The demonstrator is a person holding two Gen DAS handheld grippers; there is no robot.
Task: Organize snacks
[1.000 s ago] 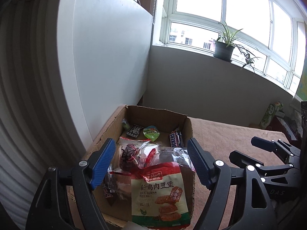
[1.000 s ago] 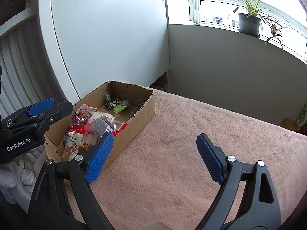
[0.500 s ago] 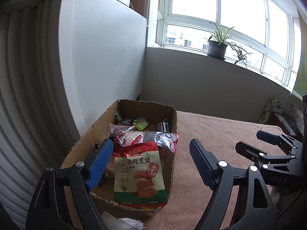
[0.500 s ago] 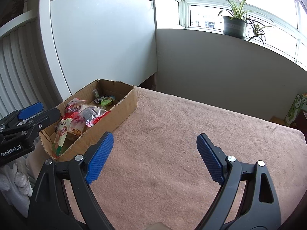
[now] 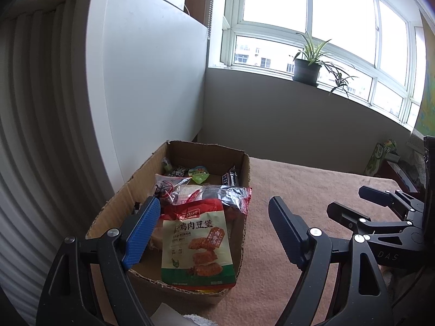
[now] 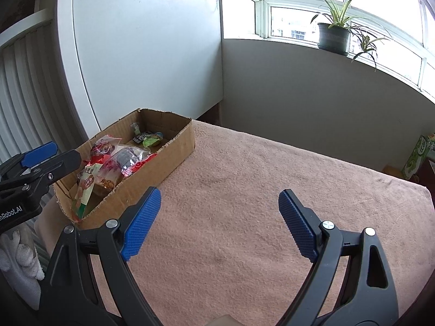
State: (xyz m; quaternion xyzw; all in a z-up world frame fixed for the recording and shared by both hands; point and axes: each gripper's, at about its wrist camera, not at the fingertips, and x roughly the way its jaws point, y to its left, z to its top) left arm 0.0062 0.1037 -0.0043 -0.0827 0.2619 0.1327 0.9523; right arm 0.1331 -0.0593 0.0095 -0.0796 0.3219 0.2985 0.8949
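A cardboard box [image 5: 187, 212] stands at the left end of a table covered with a pink cloth [image 6: 258, 190], close to a white panel [image 5: 152, 87]. The snacks are inside the box: a large green and red packet [image 5: 197, 241] leans on the near wall and its lower edge hangs over the rim, behind it lie clear bags with red ends [image 5: 217, 194], and at the far wall there are a small green cup [image 5: 199, 174] and a dark chocolate bar [image 5: 230, 179]. The left gripper [image 5: 214, 224] hangs above the near end of the box with its jaws spread wide, and nothing is between them. The right gripper [image 6: 220, 218] is over the bare cloth, well apart from the box, also spread and empty. A potted plant [image 6: 334, 31] stands on the window sill.
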